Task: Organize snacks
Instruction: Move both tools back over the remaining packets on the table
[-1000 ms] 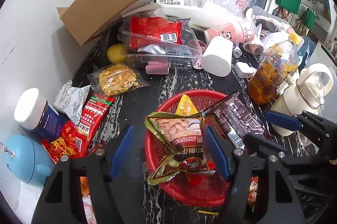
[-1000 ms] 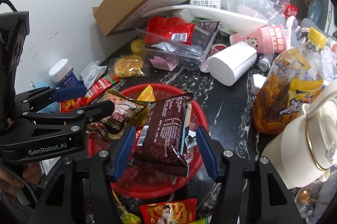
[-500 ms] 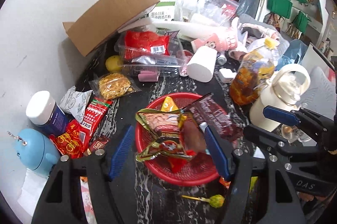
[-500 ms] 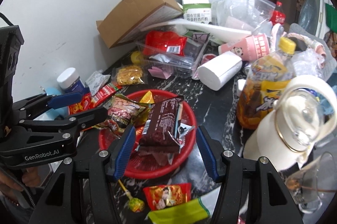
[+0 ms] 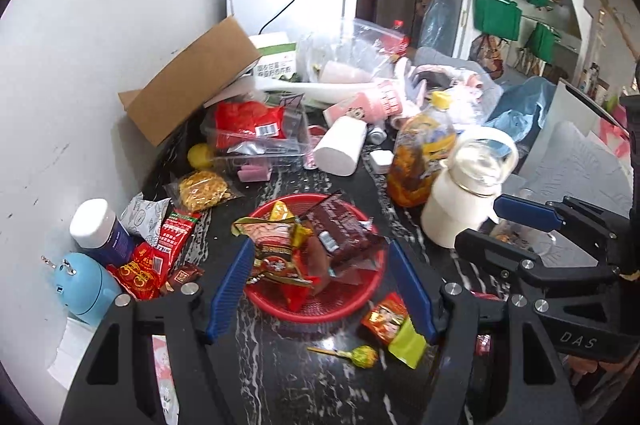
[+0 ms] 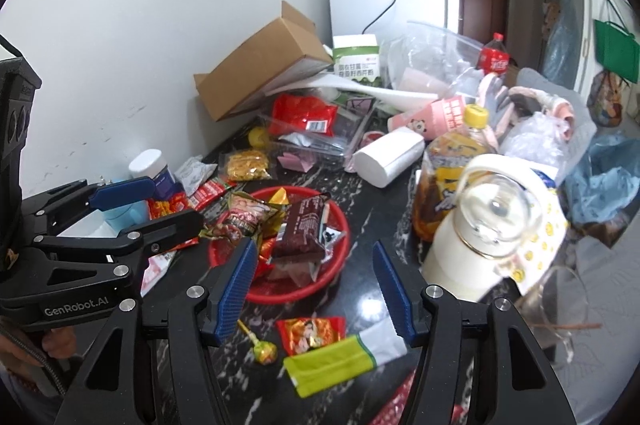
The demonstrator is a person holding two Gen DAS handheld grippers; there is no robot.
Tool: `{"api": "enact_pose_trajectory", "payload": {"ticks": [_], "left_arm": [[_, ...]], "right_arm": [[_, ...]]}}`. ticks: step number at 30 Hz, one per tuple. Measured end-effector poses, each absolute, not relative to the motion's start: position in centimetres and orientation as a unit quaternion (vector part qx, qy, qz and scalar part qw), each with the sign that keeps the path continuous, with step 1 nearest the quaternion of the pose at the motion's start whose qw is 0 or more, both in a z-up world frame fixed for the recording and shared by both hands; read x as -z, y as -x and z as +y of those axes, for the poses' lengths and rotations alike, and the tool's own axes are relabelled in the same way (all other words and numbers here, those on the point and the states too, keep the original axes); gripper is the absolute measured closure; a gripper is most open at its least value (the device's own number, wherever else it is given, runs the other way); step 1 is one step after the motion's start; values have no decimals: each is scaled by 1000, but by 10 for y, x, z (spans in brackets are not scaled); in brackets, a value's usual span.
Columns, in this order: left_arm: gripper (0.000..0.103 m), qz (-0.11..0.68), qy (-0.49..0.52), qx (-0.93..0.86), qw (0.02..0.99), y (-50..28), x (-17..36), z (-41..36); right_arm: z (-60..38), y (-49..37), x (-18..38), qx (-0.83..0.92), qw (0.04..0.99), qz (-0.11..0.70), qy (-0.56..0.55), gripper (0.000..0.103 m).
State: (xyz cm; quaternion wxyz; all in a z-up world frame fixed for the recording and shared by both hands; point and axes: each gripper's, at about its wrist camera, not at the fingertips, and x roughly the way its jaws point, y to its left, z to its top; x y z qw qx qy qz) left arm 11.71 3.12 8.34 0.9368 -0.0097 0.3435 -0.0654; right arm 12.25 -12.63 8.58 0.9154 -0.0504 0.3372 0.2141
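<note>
Several packets already lie heaped in the red basket (image 6: 338, 225) at the centre of the frame, but a red packet (image 6: 310, 333), a green packet (image 6: 332, 365) and a lollipop (image 6: 264, 351) lie loose on the dark counter just below it. Best take those next, one at a time, coming down flat over each. The left gripper (image 5: 320, 289) and the right gripper (image 6: 312, 289) both hang released, half spread, holding and touching nothing.
</note>
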Motion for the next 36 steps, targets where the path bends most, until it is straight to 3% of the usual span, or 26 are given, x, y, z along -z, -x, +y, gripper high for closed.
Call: {"api": "enact_pose_trajectory", "payload": {"ticks": [14,36], "left_arm": [[34,324,-18,114,939,-63,-94,-1],[34,368,-26,180,912,-35,-38,-43]], "right_arm": [[-155,-60,-93,-183,926,328,48,39],[-201,-8,-41,-127,917,379,11,38]]}}
